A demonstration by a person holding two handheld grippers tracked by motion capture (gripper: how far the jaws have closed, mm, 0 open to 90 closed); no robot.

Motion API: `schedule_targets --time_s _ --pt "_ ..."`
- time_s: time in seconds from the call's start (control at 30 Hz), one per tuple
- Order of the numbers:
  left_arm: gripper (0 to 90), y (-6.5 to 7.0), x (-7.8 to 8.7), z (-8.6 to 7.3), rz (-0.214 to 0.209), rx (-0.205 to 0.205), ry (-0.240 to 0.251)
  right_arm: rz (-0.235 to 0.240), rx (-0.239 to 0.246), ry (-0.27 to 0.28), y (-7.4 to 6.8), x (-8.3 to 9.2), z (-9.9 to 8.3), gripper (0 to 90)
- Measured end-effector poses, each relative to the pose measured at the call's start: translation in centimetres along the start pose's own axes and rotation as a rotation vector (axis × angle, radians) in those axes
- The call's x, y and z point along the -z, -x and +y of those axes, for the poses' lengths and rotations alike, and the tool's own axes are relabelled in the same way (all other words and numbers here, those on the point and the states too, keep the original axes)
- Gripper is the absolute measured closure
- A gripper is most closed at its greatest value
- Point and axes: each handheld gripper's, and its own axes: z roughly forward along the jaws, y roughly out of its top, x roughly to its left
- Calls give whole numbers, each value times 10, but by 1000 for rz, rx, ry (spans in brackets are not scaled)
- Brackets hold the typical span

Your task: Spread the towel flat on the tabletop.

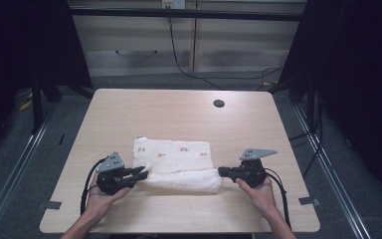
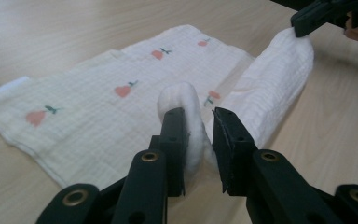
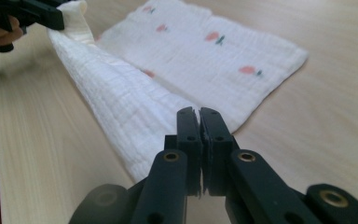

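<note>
A: Status? White muslin cloth with small red fruit prints (image 1: 173, 155) is seen near the near edge of the light wooden table (image 1: 129, 107), near hem doubled over.

B: Fold step. Right gripper (image 3: 199, 113) is pinched on its end; left gripper (image 2: 198, 116) is parted, cloth loose between. Release is needed next.

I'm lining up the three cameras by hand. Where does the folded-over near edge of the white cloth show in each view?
High view: the cloth's rolled near edge lies low in the middle, between both grippers.
Left gripper view: it runs from centre to upper right.
Right gripper view: it runs from upper left to centre.
Shared landmark: the red fruit prints on the flat layer.
</note>
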Motion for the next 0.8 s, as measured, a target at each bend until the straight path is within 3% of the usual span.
schedule_targets --time_s 0.07,0.27,0.47,0.63,0.8 --pt "695 3 3 -3 9 -2 -2 -2 11 -40 -4 -4 -5 867" --pt "624 7 17 -16 -18 5 -7 19 12 -69 -14 -5 -18 819" --pt "553 -12 25 -11 27 71 41 22 27 -88 -23 -1 -27 823" --pt "499 -31 9 -14 48 122 -36 37 35 -100 -30 4 -35 836" --pt "495 -29 -7 -20 9 95 -136 37 37 -112 -31 1 -38 842"
